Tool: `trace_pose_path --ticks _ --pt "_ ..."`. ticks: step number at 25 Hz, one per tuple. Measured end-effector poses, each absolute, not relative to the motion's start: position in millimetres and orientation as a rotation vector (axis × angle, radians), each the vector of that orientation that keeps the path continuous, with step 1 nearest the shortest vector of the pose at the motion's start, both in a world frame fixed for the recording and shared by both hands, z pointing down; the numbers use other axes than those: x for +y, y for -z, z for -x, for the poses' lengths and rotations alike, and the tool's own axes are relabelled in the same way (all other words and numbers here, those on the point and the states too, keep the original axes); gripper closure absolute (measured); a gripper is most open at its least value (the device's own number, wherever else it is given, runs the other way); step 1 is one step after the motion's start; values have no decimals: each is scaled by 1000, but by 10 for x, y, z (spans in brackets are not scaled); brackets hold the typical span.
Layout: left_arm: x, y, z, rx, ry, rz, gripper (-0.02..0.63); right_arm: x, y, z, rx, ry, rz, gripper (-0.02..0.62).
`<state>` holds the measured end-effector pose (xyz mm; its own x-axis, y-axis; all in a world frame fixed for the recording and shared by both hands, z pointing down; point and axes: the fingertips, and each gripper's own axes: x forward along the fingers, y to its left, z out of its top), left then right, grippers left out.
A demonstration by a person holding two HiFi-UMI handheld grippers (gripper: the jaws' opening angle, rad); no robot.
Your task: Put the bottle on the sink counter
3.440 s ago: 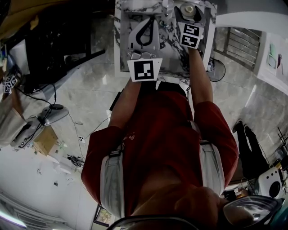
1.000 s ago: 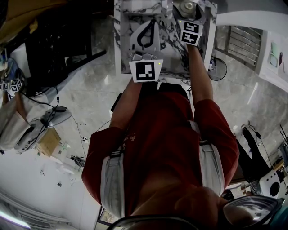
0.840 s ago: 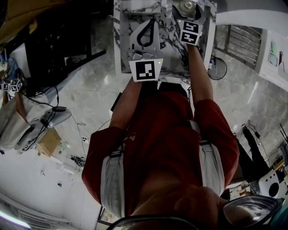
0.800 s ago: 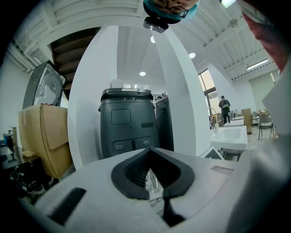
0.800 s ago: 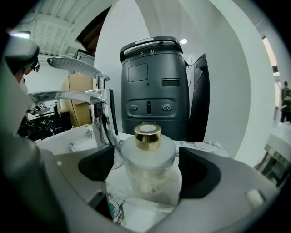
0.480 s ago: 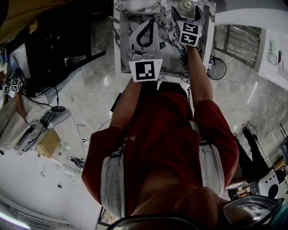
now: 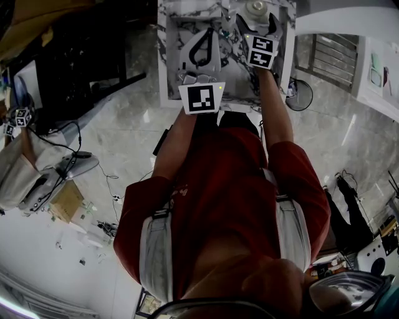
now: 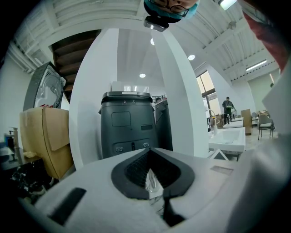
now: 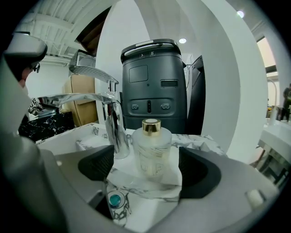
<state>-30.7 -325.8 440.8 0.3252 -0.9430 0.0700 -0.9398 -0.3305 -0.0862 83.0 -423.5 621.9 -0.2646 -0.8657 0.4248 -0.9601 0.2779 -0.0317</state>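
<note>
A frosted glass bottle with a gold cap stands upright on the white marble sink counter, beside the chrome faucet. My right gripper is open, with one dark pad on each side of the bottle and a gap showing on both sides. In the head view the bottle sits at the counter's far right, with the right gripper around it. My left gripper hovers over the counter to the left, and in the left gripper view this gripper is shut with nothing in it.
The sink basin with a teal drain plug lies just below the right gripper. A dark grey appliance stands behind the counter. On the floor to the left are cables and boxes.
The right gripper's jaws have spread apart around the bottle, which now stands on the counter. The left gripper has stayed where it was.
</note>
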Motion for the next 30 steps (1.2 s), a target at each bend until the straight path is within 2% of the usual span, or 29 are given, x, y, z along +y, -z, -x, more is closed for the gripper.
trace_pose_path --ticks 30 --pt "-2924 -4085 312 1736 27 2550 603 -3414 -5261 -828 -2331 -232 -1756 160"
